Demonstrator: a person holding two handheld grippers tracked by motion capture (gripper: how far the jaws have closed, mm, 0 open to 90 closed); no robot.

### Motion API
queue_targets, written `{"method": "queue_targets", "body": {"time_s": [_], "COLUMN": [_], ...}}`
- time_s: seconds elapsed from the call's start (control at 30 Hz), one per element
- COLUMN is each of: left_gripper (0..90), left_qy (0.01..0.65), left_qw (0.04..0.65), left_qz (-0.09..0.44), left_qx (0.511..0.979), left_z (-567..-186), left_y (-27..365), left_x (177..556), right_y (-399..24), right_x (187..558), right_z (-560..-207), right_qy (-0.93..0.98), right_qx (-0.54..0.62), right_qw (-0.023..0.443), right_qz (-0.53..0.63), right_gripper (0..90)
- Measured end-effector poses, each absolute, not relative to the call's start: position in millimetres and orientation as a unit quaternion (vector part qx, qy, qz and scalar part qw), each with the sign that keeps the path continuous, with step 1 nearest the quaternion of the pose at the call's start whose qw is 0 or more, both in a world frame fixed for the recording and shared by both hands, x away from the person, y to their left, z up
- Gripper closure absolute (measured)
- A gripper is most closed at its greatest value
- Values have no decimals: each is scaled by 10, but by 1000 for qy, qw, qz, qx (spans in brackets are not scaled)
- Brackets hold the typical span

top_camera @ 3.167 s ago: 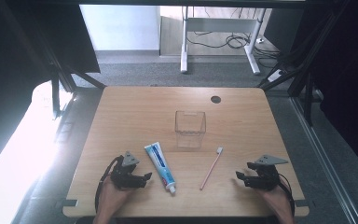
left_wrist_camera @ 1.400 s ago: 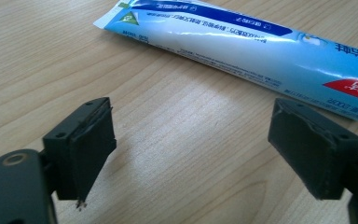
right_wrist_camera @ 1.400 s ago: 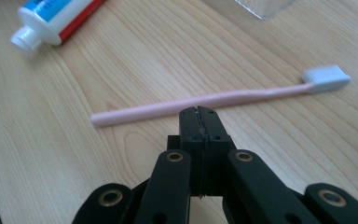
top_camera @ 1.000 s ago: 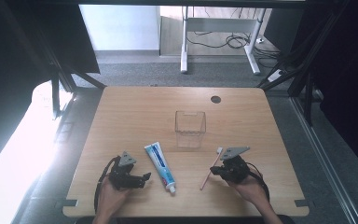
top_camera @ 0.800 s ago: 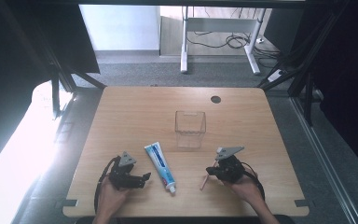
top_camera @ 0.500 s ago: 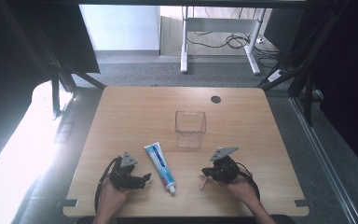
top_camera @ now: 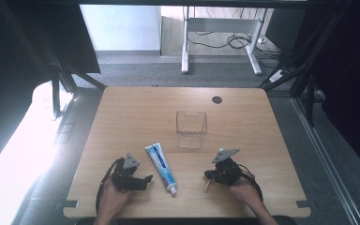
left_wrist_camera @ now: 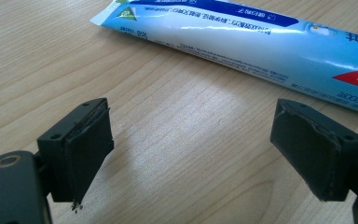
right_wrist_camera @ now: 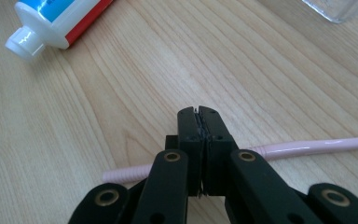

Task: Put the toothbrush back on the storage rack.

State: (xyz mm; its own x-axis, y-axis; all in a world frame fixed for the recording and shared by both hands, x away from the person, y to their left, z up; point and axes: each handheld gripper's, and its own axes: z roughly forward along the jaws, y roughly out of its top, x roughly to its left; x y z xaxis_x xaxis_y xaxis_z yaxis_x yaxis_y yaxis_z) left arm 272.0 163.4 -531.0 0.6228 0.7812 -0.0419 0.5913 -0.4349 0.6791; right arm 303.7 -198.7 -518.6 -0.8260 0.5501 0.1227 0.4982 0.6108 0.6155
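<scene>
While the wooden counter [top_camera: 136,108] carries a clear cup [top_camera: 191,129] at its middle and a toothpaste tube [top_camera: 161,167] toward the near edge, the work sits lower right — the right gripper [right_wrist_camera: 198,122], jaws clenched on the pink toothbrush [right_wrist_camera: 307,147] lying flat there. Left gripper [left_wrist_camera: 191,154] rests released beside the tube. Grasp looks made; next, I judge, comes a lift — tilting the brush upright toward the cup.
</scene>
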Motion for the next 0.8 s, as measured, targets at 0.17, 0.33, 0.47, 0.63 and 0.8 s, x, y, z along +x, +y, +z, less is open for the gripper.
{"method": "queue_targets", "body": {"time_s": [0.17,0.33,0.47,0.63,0.8], "left_gripper": [129,130,129,130,129], "left_qy": [408,406,406,406,404], "left_qw": [334,332,332,331,329], "left_qz": [141,141,141,140,143], "left_qx": [838,840,840,840,842], "left_z": [-5315,-5320,-5319,-5322,-5324], "left_y": [1620,1614,1613,1604,1599], "left_x": [2718,2720,2718,2715,2714], "right_y": [-2046,-2107,-2168,-2258,-2359], "right_x": [3015,2985,2952,2919,2893], "right_z": [-5187,-5189,-5183,-5184,-5181], "right_qy": [896,897,895,894,892], "right_qx": [297,300,304,310,317], "right_qw": [37,37,39,41,45], "right_qz": [329,324,324,322,318], "right_gripper": [882,876,873,872,872]}}
